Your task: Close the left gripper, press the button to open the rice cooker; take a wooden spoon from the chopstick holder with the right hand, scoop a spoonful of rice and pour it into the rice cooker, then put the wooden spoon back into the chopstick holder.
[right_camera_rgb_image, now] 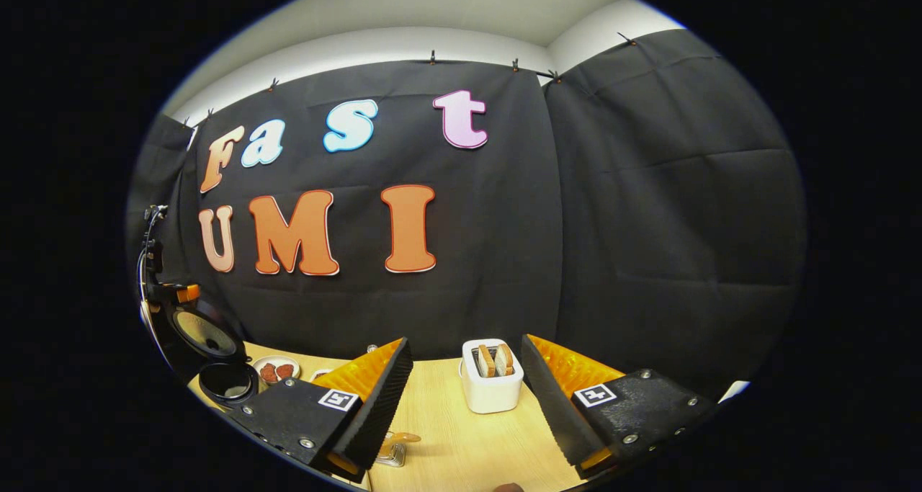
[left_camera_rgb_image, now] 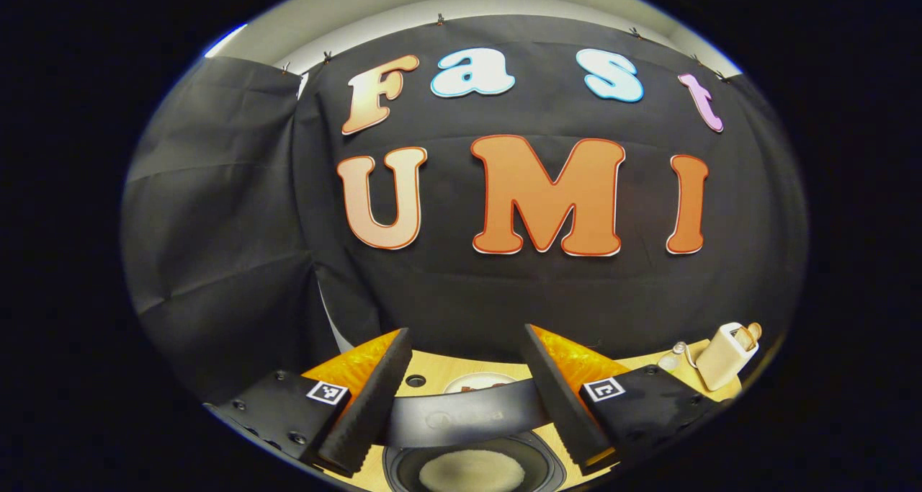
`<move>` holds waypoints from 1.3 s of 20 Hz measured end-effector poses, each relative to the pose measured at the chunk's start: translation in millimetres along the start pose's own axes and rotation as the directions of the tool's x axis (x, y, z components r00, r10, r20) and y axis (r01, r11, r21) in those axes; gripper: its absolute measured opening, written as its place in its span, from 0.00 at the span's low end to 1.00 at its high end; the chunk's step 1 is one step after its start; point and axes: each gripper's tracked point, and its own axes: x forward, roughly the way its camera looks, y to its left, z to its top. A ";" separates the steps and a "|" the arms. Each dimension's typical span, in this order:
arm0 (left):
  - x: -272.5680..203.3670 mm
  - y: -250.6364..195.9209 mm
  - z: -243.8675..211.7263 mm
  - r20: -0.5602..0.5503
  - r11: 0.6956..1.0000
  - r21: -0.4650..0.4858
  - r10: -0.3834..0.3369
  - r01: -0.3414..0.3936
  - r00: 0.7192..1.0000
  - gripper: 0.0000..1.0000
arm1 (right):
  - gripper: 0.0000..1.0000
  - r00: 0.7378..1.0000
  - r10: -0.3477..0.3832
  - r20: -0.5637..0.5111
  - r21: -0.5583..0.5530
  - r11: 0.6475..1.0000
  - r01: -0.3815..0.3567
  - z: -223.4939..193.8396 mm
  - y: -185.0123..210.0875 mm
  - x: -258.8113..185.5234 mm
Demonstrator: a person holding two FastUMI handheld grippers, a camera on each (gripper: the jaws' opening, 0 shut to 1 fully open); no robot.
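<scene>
— Spoon first: where is it sitting?

— The wooden spoon (left_camera_rgb_image: pixel 753 330) is standing in the chopstick holder (left_camera_rgb_image: pixel 724 362), at the lower right of the left gripper view. Its end is poking up out of the top and leaning to the right.

— And the left gripper (left_camera_rgb_image: pixel 467 333)?

— It's hanging wide open with nothing between the fingers. Under it, at the bottom centre, a black pot (left_camera_rgb_image: pixel 396 467) is showing white rice (left_camera_rgb_image: pixel 472 470). The holder is lying well off to the right of those jaws.

— Is the right gripper (right_camera_rgb_image: pixel 464 341) doing anything?

— It's gaping just as wide and gripping nothing. It's pointing over the table (right_camera_rgb_image: pixel 461 434) at a white toaster (right_camera_rgb_image: pixel 492 387), which is sitting between the fingers but farther back. The rice cooker (right_camera_rgb_image: pixel 191 330) is standing at the lower left of that view with its lid up.

— So the button is done?

— I'm judging so. Whether the scoop has happened, I can't tell. For a grab, the right hand is needing to line its jaws across the upright handle, coming from above.
</scene>
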 end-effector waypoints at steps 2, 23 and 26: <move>-14.6 -5.4 -10.3 -0.008 1.000 0.001 -0.015 0.015 1.000 0.98 | 0.93 1.000 0.017 -0.002 -0.002 1.000 -0.017 -2.2 4.1 -0.7; -83.8 -30.5 -178.5 -0.090 1.000 0.006 -0.027 0.028 0.996 1.00 | 0.93 0.993 0.104 -0.062 -0.009 0.994 -0.105 -26.9 11.7 15.4; -83.7 -30.2 -191.4 -0.105 1.000 0.014 -0.024 0.026 0.994 0.95 | 0.93 0.992 0.110 -0.065 -0.003 0.994 -0.111 -27.6 12.6 17.3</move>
